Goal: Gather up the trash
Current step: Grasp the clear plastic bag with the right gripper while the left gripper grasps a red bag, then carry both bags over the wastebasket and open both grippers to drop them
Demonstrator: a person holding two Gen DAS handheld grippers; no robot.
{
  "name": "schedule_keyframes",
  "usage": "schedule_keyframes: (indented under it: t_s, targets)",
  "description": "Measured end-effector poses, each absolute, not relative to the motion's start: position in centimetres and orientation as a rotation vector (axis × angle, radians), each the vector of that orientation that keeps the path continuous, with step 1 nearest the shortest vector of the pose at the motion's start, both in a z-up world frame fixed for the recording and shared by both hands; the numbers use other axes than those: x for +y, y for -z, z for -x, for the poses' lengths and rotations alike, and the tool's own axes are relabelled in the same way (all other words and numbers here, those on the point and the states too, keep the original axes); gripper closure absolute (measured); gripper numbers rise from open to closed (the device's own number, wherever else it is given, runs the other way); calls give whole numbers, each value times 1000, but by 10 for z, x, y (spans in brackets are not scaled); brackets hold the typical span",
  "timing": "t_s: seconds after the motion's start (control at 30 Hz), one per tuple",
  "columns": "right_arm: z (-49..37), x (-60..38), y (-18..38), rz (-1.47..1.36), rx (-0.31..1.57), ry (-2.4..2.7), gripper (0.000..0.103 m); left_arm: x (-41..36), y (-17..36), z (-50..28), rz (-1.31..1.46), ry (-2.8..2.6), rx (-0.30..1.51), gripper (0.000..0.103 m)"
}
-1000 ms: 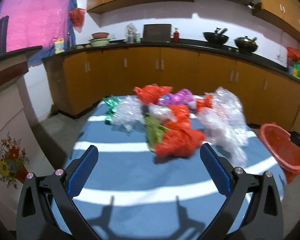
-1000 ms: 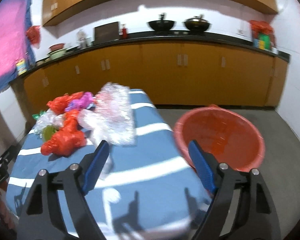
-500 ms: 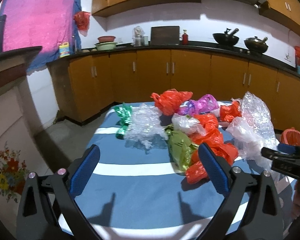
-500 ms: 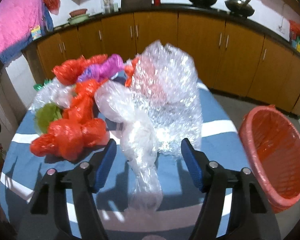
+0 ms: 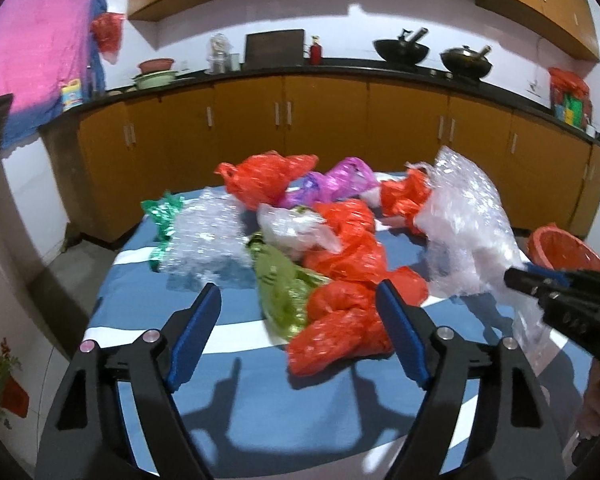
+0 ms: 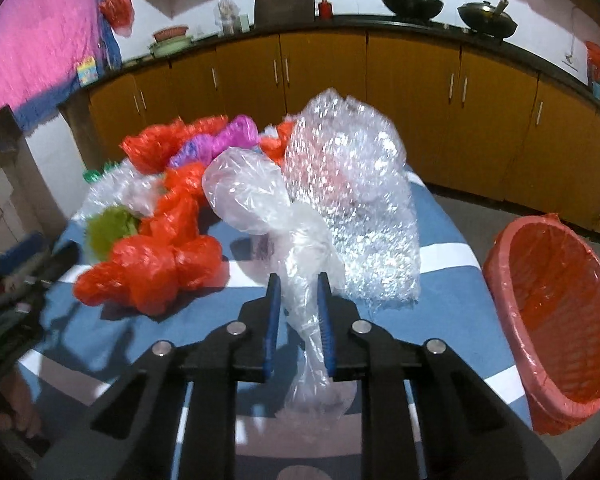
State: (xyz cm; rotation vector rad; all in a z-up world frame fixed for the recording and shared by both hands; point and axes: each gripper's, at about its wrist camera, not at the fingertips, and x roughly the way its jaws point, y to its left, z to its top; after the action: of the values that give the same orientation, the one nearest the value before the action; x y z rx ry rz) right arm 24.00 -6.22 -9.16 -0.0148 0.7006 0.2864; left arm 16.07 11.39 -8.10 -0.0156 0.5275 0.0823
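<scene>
A heap of crumpled plastic trash lies on the table's blue striped cloth [image 5: 260, 408]. My right gripper [image 6: 298, 279] is closing, its pads pressing the twisted neck of a clear plastic bag [image 6: 252, 192] that leans against a big sheet of bubble wrap [image 6: 352, 184]. My left gripper [image 5: 298, 290] is open and its jaws are closing, with a knotted red bag [image 5: 340, 320] and a green wrapper [image 5: 280, 284] between its fingertips; the pads do not grip them. The right gripper [image 5: 520, 276] shows at the right edge of the left wrist view.
A red basket [image 6: 512, 248] lined with red plastic stands on the floor just right of the table. More red, purple, green and clear bags lie behind. Brown kitchen cabinets [image 5: 324, 120] run along the far wall beyond a strip of floor.
The right gripper moved in over the clear bag and its jaws came together on the bag's neck. The left gripper moved forward toward the red and green bags and narrowed a little.
</scene>
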Motion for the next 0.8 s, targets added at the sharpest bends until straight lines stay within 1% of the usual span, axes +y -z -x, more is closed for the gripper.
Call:
schedule_keyframes:
  t_s: [0.3,0.53,0.57,0.63,0.67,0.7,0.73,0.77,0.8]
  targets:
    - [-225,-94,75,-57,657,-254,85,89,93,-183,-37,-22,604,26]
    - [-227,-111,78,-84,670,-219,85,95,105,-184,-9,22,672,37]
    - [-227,-112,78,-88,670,-217,85,96,106,-183,-10,28,676,39]
    - [-227,-112,78,-91,668,-216,85,96,108,-184,-13,47,693,49]
    - [-226,-112,78,-93,668,-215,85,96,109,-186,-10,56,701,60]
    - [-225,-112,78,-96,669,-214,84,96,110,-186,-7,63,708,68]
    - [-225,-111,78,-98,668,-213,84,97,110,-187,-5,69,711,72]
    - [-224,-112,78,-99,668,-211,84,97,109,-187,-2,76,711,79]
    - [-223,-113,77,-101,666,-210,84,97,109,-187,0,80,710,83]
